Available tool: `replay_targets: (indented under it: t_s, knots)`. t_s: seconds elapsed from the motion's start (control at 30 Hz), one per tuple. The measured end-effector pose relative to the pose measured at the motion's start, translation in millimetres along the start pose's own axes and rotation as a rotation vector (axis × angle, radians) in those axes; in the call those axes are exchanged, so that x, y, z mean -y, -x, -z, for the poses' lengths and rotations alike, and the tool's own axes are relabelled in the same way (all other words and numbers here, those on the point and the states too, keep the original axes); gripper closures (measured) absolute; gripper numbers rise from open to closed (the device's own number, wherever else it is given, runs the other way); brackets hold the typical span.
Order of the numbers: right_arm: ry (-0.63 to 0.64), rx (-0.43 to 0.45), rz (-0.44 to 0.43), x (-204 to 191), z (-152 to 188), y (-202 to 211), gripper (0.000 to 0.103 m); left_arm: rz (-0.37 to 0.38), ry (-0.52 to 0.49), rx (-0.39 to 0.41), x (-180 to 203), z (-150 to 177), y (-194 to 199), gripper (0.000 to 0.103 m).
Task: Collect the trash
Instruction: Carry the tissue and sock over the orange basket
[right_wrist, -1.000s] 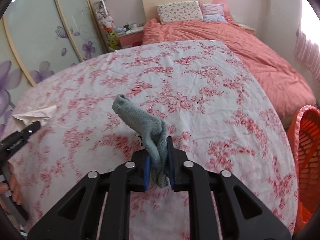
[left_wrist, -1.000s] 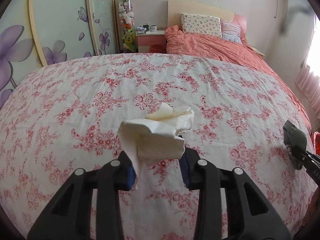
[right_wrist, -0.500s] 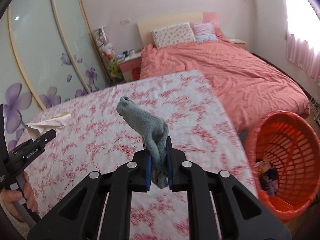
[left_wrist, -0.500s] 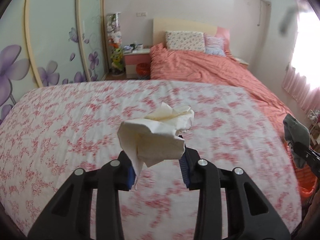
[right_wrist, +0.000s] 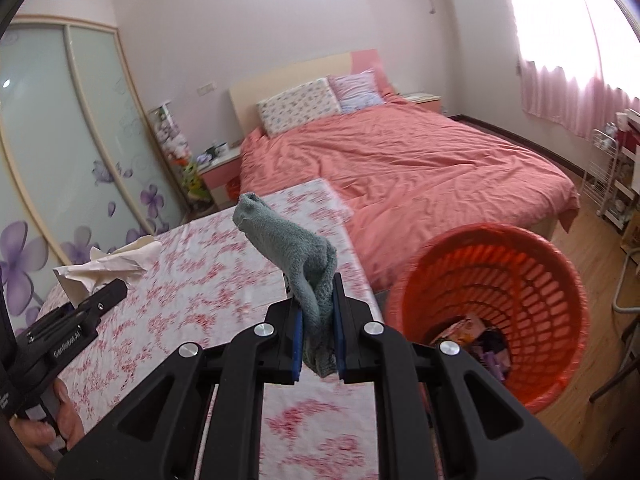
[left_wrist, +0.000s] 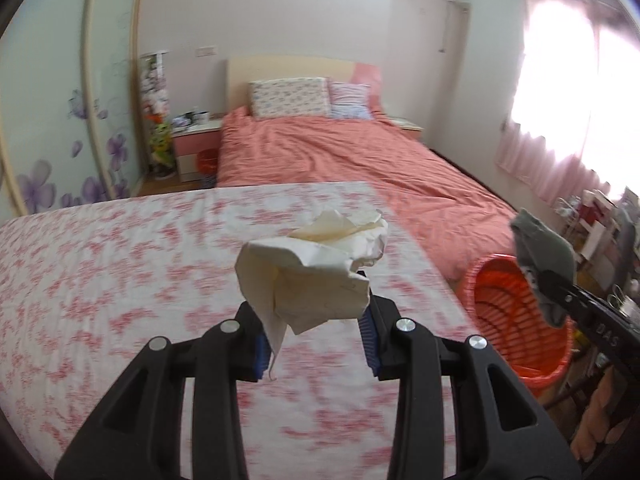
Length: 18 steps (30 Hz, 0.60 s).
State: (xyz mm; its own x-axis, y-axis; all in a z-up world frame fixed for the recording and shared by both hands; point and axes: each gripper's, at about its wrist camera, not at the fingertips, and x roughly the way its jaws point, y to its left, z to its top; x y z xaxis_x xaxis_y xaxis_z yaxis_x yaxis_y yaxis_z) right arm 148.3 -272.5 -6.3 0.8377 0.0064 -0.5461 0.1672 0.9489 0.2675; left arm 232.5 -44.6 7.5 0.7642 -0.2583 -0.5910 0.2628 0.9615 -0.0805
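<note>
My left gripper (left_wrist: pixel 314 322) is shut on a crumpled white paper wad (left_wrist: pixel 308 268), held in the air above the floral tablecloth (left_wrist: pixel 120 288). A grey sock (right_wrist: pixel 298 258) sticks up from my right gripper (right_wrist: pixel 316 332), which is shut on it. The sock (left_wrist: pixel 544 254) also shows at the right edge of the left wrist view, hanging over the orange basket. The paper wad (right_wrist: pixel 108 266) and the left gripper appear at the left of the right wrist view. An orange plastic basket (right_wrist: pixel 560 280) stands on the floor to the right of the table, with some trash at its bottom.
The floral table's right edge (right_wrist: pixel 360 272) runs just left of the basket. Behind it lies a bed with a salmon cover (right_wrist: pixel 420 168) and pillows. A wire rack (right_wrist: pixel 612 176) stands at the far right by the curtained window. A person's hand (right_wrist: pixel 48 428) grips the left tool.
Both grippers have risen and swung to the right, off the middle of the table. The orange basket has come into view, now close under the right gripper. Both grips are unchanged.
</note>
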Motion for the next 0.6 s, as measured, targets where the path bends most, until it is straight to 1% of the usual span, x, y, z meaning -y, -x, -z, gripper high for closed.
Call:
replay_targets:
  t_s: [0.3, 0.57, 0.6]
  knots:
    - [-0.097, 0.054, 0.054, 56.1, -4.3, 18.6, 0.091, 0.128, -0.049, -0.012, 75.3, -1.3, -11.7, 0.067]
    - [-0.179, 0.072, 0.099, 107.2, -7.6, 19.7, 0.091, 0.238, -0.095, -0.047, 142.6, 4.6, -33.2, 0.065]
    - [-0.186, 0.073, 0.103, 108.8, -7.8, 19.9, 0.091, 0.248, -0.101, -0.051, 148.9, 5.5, -35.7, 0.065]
